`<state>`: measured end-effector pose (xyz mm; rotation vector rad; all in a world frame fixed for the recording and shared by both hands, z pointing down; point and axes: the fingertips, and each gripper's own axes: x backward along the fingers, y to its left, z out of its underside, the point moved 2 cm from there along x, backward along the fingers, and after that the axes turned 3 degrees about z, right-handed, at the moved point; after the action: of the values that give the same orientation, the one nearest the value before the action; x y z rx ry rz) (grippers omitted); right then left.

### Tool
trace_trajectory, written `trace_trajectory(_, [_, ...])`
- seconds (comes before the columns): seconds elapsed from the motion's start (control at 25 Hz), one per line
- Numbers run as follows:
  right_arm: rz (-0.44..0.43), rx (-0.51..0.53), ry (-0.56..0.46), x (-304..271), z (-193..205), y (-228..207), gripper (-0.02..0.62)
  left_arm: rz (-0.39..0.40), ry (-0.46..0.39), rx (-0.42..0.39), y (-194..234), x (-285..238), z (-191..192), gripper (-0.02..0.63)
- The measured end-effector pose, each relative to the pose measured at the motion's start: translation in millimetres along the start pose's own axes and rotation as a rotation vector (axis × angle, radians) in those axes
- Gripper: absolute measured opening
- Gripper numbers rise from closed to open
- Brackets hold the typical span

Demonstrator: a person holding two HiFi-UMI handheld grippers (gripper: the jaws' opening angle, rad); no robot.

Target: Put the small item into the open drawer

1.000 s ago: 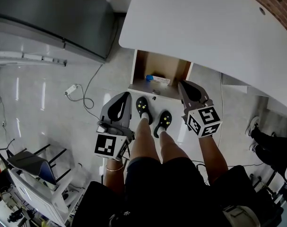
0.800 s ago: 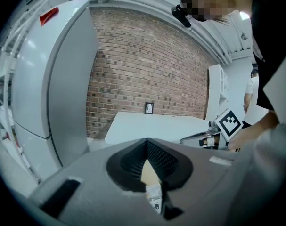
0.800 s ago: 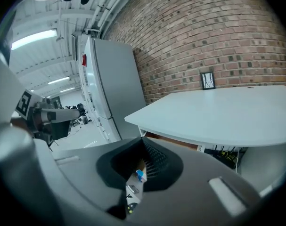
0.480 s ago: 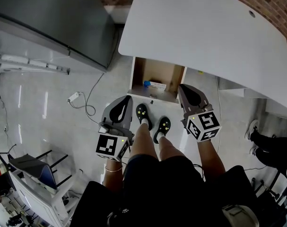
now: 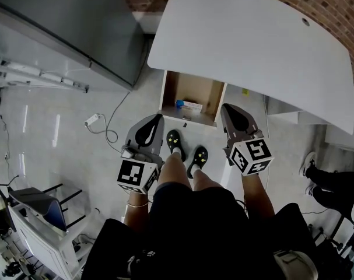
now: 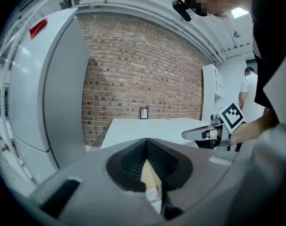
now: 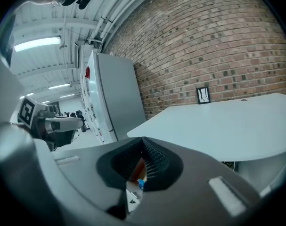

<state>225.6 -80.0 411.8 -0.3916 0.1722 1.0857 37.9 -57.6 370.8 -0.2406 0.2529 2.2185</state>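
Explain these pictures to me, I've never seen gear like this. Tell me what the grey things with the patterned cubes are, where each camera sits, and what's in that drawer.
There is no machine here. A person stands holding a hand-held grasping tool in each hand: the left tool and the right tool. The patterned cubes are part of those tools.

The top-down picture comes from a camera on the person's head, looking steeply down past their own legs. The other two come from cameras riding on each tool, looking along its two jaws toward the brick wall.

Both tools have their jaws together and hold nothing.

On the floor in front of the feet, at the edge of the white desk, stands an open drawer. Inside lies a small white item with a blue end. It is too small to name more exactly.
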Motion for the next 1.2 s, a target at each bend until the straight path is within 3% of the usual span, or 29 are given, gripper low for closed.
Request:
trace_trajectory(0.44, [-0.021, 0.007, -0.033, 19.7, -23.5, 9.8, 0.011, -0.004, -0.031, -0.037, -5.2, 6.8, -29.9, -0.003])
trace_trajectory(1.2, [-0.046, 0.023, -0.021, 30.2, -18.2, 14.2, 0.010, -0.014, -0.027, -0.040, -14.4, 15.2, -24.9, -0.003])
